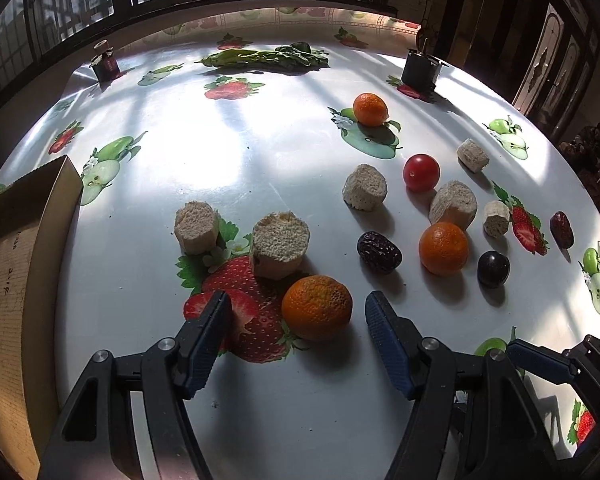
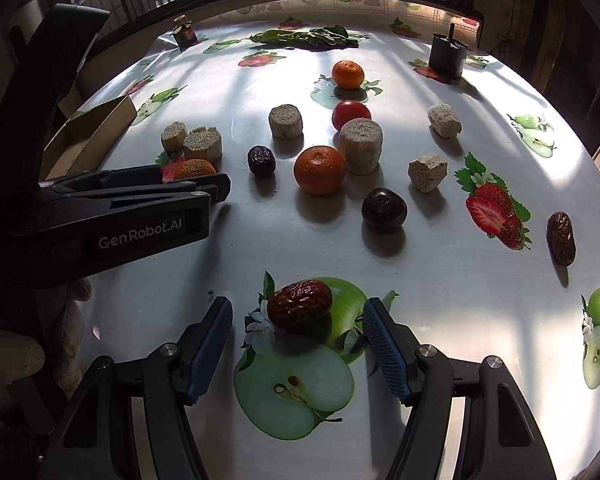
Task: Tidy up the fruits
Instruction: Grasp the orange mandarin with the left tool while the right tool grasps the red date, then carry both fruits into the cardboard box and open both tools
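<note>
The tablecloth (image 1: pixel 260 152) looks like glossy plastic, smooth and glaring under the light. Between the left gripper's (image 1: pixel 299 316) ribbed blue rubbery pads (image 1: pixel 384 332), the tangerine (image 1: pixel 317 307) has a dull, pitted peel. Just beyond it the bread chunk (image 1: pixel 281 245) is rough and crumbly. Left of that claw, the cardboard box (image 1: pixel 24 240) is matt brown. Between the right gripper's (image 2: pixel 298 318) fingers, the red date (image 2: pixel 299 303) is wrinkled and shiny.
</note>
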A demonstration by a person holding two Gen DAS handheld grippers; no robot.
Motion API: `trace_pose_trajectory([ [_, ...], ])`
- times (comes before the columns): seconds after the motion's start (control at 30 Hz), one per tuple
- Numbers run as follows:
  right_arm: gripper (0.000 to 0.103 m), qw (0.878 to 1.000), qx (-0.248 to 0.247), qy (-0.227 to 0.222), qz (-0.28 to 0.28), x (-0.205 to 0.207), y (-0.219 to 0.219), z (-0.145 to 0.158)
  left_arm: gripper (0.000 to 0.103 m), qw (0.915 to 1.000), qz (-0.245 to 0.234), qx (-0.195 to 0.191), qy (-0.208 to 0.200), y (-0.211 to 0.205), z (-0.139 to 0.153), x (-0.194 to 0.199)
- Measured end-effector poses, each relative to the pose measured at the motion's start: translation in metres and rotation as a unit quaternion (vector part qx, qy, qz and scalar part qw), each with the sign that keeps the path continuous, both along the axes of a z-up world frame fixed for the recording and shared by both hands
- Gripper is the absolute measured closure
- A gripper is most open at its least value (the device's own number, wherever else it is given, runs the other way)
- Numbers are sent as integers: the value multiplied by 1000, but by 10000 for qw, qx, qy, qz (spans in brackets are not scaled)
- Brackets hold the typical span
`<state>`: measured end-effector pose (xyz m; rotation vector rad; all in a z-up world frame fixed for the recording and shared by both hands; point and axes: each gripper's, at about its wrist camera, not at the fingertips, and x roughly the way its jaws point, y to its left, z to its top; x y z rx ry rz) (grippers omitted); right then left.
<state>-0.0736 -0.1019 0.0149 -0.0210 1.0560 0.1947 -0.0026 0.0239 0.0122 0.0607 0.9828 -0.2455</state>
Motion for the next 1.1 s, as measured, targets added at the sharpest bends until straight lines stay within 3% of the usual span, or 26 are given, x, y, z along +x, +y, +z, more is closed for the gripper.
trace_pose_trajectory([
  [0.07, 50, 9999, -129, -52, -6, 0, 2, 0, 62, 9998, -50, 164, -138, -3, 0, -4],
  [0.13, 64, 9995, -280, -118, -40, -2, 3, 1, 74, 9997, -198, 106, -135, -4, 2, -9],
  [0.17, 69, 9995, -279, -135, -53, -3, 2, 1, 74, 9997, -205, 68, -91, -3, 4, -11],
  [0.3, 69, 9999, -34, -109, -96, -5, -4, 4, 74, 9995, -266, -117, -143, 9, 19, -25],
  [0.43, 69, 9996, 188, -203, -87, -11, -5, 22, 74, 9981, -200, -567, -142, 40, 44, -37],
  [0.67, 69, 9934, 841, -624, 462, -19, 26, 87, 73, 9945, 11, -825, -651, 131, 120, -63],
  [0.83, 69, 9812, 1325, -893, 1084, -3, 75, 149, 73, 9943, 555, -606, -677, 207, 158, -43],
  [0.97, 69, 9723, 1310, -1205, 1517, 27, 134, 184, 73, 9927, 1086, -261, -453, 253, 153, 6],
  [1.1, 68, 9727, 886, -1235, 1752, 69, 201, 163, 73, 9868, 1557, -438, -97, 291, 114, 49],
])
